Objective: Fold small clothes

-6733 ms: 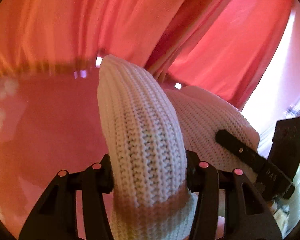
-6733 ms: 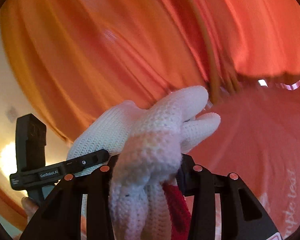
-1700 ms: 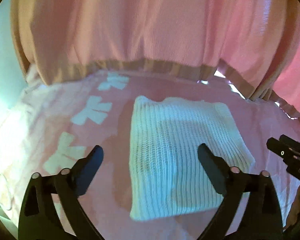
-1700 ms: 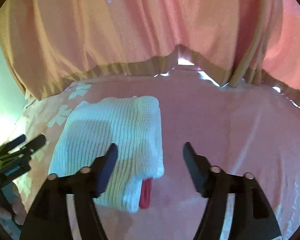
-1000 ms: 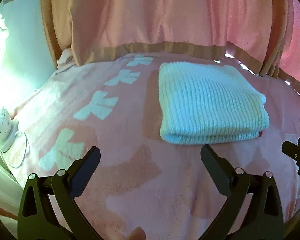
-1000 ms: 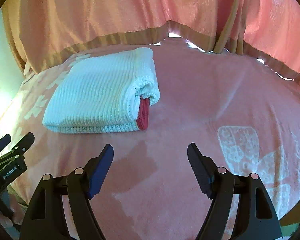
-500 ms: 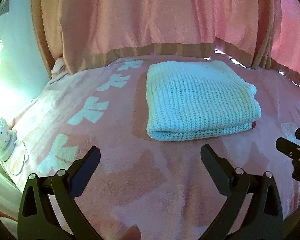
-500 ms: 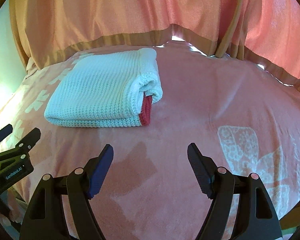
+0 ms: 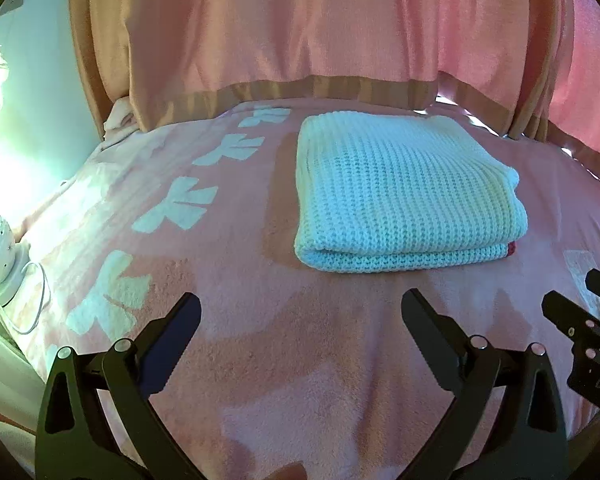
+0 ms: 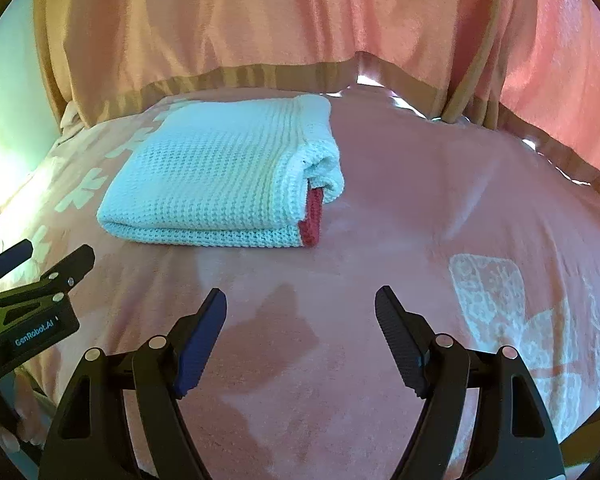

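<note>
Both grippers' jaws gape empty before the folded knit (image 9: pixel 404 196) on the blanket (image 9: pixel 300 360)

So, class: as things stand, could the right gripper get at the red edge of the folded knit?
Probably yes: the right gripper is open and empty, and only bare pink blanket lies between it and the red edge.
</note>
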`<state>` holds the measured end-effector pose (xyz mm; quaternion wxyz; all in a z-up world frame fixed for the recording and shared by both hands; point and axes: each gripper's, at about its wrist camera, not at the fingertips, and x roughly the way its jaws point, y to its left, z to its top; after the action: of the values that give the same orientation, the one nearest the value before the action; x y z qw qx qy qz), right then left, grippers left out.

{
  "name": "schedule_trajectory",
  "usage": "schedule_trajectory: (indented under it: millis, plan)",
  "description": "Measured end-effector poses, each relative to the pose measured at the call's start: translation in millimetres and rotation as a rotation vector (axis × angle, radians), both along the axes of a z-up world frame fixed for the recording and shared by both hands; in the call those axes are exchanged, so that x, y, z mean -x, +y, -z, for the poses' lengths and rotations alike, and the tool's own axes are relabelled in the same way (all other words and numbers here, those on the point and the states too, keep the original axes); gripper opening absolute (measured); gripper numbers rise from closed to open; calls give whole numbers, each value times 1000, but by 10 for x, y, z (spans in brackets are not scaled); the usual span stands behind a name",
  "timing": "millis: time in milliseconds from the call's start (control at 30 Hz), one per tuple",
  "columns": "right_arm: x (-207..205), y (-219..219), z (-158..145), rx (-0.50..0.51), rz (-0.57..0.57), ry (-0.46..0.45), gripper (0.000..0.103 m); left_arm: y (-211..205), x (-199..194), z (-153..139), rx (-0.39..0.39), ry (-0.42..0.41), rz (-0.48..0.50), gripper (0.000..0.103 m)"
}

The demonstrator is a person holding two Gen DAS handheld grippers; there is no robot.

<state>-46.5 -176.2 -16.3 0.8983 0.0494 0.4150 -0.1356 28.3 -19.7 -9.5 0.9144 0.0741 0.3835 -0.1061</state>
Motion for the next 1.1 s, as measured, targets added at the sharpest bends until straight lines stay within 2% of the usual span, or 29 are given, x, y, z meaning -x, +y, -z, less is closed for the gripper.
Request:
schedule_trajectory:
  millis: [367, 733, 1100]
  plan:
    - [-12, 31, 22, 1, -8, 5, 74, 63, -83, 62, 30, 58, -20, 98]
    - [-6, 69, 49, 2, -15, 8, 74, -29, 39, 55, -13, 17, -15, 98]
    - [3, 75, 58, -2, -13, 9, 74, -82, 63, 44, -2, 21, 13, 98]
